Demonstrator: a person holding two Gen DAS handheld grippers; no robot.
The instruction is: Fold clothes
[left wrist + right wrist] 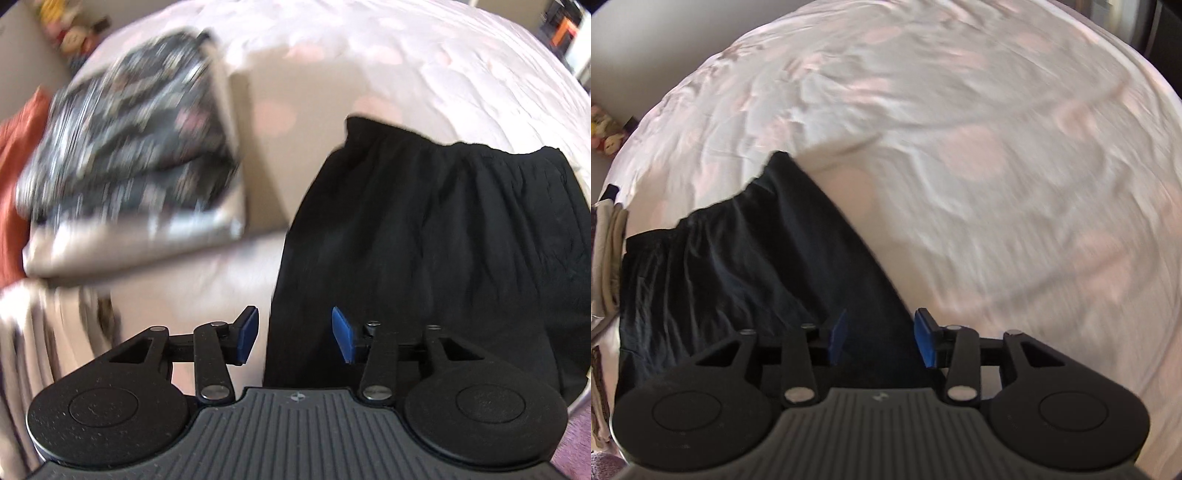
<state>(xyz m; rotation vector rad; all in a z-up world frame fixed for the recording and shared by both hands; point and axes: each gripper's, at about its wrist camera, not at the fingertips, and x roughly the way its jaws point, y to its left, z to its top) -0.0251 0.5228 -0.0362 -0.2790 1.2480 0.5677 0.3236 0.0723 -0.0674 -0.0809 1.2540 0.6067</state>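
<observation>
Both tools, left (295, 334) and right (881, 339), are gaping empty, straddling opposite edges of black trousers (443, 240) running lengthwise up-frame.

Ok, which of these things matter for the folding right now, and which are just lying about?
In play:
- black garment, spread flat
- left hand-held gripper, open
- right hand-held gripper, open
- bed

Lying about:
- folded patterned pile
- orange cloth
- plush toys

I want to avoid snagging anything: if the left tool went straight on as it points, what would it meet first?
Probably the black garment: the open left tool points at its left edge, bedsheet just beside. Depth is unclear.
</observation>
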